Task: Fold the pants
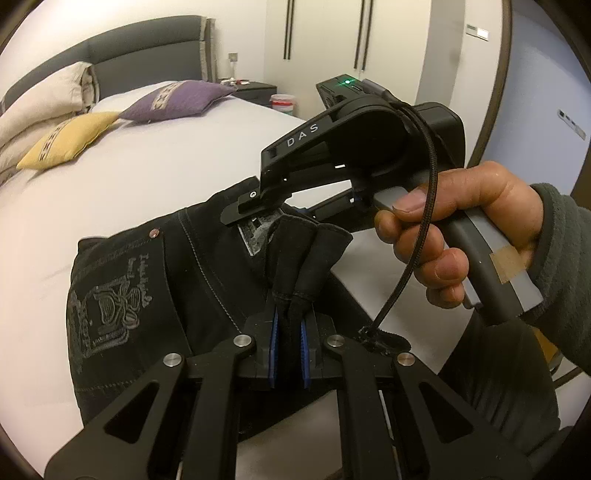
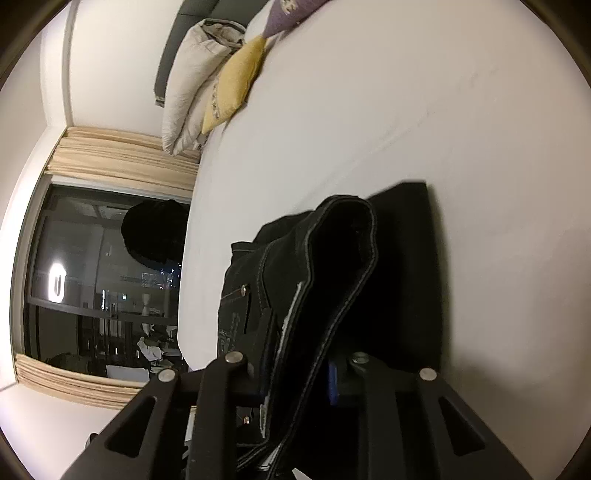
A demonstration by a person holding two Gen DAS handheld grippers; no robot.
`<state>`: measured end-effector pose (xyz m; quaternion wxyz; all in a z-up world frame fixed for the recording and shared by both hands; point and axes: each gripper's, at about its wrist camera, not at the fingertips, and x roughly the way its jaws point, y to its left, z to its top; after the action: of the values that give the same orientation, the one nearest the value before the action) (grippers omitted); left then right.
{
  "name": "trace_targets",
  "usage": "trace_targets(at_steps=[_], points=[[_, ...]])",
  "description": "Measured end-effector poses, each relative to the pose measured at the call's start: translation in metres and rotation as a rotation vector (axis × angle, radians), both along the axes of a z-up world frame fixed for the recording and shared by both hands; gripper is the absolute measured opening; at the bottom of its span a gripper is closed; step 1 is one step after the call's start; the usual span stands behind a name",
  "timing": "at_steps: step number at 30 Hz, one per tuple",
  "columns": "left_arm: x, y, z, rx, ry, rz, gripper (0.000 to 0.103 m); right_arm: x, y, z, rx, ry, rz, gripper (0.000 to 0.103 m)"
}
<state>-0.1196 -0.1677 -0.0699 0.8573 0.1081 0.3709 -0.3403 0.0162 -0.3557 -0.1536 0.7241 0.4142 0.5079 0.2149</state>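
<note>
Black denim pants [image 1: 147, 280] with grey stitching and an embroidered back pocket hang over the white bed [image 1: 155, 166]. My left gripper [image 1: 290, 332] is shut on a bunched fold of the pants between its blue pads. My right gripper [image 1: 255, 210], held in a hand, pinches the waistband just beyond. In the right wrist view the right gripper [image 2: 295, 384] is shut on the thick stitched waistband [image 2: 332, 266], and the pants drape down onto the bed [image 2: 443, 110].
A yellow cushion [image 1: 70, 138], a purple cushion [image 1: 177, 99] and beige pillows [image 1: 40, 99] lie near the grey headboard. A nightstand [image 1: 255, 90] and wardrobe doors [image 1: 325, 33] stand beyond. A dark window [image 2: 103, 280] with curtains is beside the bed.
</note>
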Motion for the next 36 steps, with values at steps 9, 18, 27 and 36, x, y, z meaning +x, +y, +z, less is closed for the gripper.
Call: trace_targets(at_steps=[9,18,27,36], points=[[-0.012,-0.043,-0.044,0.125,0.004,-0.059,0.013,-0.002,-0.018,-0.024,-0.055,0.027,0.025,0.021],[-0.034,-0.021,-0.038,0.037,0.062,-0.099,0.059,-0.015,-0.044,-0.035,0.071,0.041,-0.066,0.043],[-0.005,0.074,0.019,-0.185,0.09,0.041,0.06,-0.066,-0.05,0.023,0.109,-0.116,-0.11,0.061],[0.043,0.129,-0.055,-0.254,0.308,0.21,0.059,-0.098,0.0,-0.04,0.147,-0.034,-0.013,0.019]])
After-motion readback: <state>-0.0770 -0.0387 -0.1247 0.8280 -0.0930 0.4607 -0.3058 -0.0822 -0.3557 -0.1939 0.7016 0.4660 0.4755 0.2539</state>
